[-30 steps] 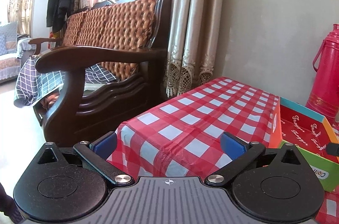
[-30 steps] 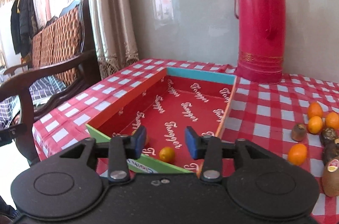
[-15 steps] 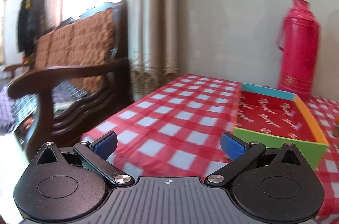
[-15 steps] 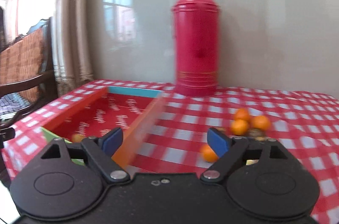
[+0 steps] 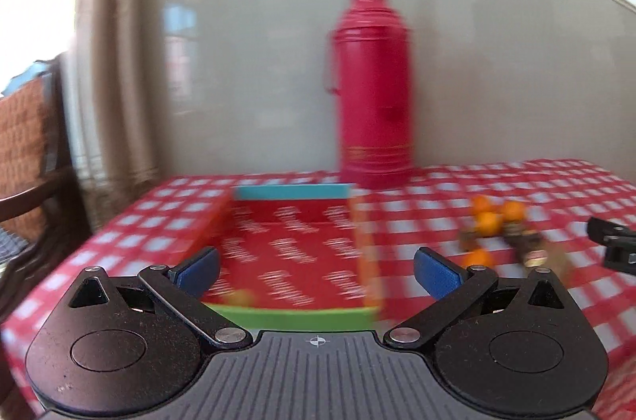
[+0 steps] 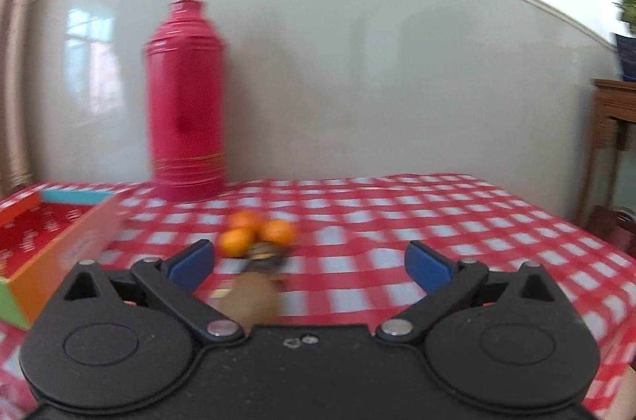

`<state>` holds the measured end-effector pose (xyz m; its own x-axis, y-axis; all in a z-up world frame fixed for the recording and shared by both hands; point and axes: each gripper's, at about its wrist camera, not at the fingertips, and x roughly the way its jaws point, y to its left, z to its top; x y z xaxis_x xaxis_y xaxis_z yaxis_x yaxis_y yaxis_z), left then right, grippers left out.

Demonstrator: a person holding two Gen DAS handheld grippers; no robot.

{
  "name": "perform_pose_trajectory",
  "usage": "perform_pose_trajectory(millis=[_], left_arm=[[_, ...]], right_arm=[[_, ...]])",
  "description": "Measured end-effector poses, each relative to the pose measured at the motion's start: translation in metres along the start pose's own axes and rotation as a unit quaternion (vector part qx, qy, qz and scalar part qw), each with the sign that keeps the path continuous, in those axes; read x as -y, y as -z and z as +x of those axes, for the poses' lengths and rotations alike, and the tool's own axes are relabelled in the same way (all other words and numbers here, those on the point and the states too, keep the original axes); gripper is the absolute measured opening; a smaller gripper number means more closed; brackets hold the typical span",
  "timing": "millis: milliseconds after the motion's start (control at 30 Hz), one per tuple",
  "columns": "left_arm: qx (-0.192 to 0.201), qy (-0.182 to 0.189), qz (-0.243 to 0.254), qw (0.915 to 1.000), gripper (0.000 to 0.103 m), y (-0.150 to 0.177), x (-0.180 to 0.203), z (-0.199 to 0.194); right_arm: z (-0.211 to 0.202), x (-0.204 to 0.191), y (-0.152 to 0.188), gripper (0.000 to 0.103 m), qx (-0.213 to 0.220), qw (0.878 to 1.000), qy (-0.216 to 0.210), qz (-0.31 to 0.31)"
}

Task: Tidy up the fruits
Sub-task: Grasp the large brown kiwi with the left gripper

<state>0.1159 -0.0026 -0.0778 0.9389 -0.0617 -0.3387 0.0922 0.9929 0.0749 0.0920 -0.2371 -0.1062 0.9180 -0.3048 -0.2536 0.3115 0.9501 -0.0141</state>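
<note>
R gripper [image 6: 308, 263] wide open, empty; L gripper [image 5: 316, 271] same. One tangerine [image 5: 240, 297] in box [image 5: 294, 316]; tangerines [image 6: 256, 233], kiwis [image 6: 250, 302] at 12 o'clock left.

three small round orange mandarins [image 6: 254, 231] cluster on the checked cloth, brown fuzzy kiwis [image 6: 254, 296] just beside; another mandarin [image 5: 240, 297] lies inside the shallow red-lined cardboard tray [image 5: 292, 316].

Thermos [image 6: 185, 102] stands behind box [image 5: 294, 253]; fruits [image 6: 254, 233] unobstructed.
</note>
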Motion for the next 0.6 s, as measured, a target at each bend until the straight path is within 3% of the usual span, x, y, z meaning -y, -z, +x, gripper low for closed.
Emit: perform_pose_trajectory(millis=[200, 367, 433, 500, 600], left_arm=[[-0.012, 0.074, 0.042, 0.9963, 0.102, -0.007, 0.073, 0.018], [-0.037, 0.115, 0.063, 0.9906, 0.102, -0.005, 0.125, 0.037], [-0.046, 0.128, 0.072, 0.9880, 0.095, -0.002, 0.144, 0.044], [-0.063, 0.147, 0.080, 0.9839, 0.082, 0.000, 0.161, 0.052], [-0.075, 0.153, 0.080, 0.9821, 0.081, 0.003, 0.180, 0.062]], right_arm=[[0.002, 0.045, 0.003, 0.097, -0.007, 0.997, 0.067, 0.039], [-0.004, 0.073, 0.007, 0.097, -0.005, 0.994, 0.098, 0.051], [-0.006, 0.081, 0.008, 0.097, -0.004, 0.993, 0.104, 0.054], [-0.007, 0.088, 0.008, 0.097, -0.004, 0.993, 0.105, 0.059], [-0.007, 0.099, 0.009, 0.097, -0.007, 0.992, 0.107, 0.068]])
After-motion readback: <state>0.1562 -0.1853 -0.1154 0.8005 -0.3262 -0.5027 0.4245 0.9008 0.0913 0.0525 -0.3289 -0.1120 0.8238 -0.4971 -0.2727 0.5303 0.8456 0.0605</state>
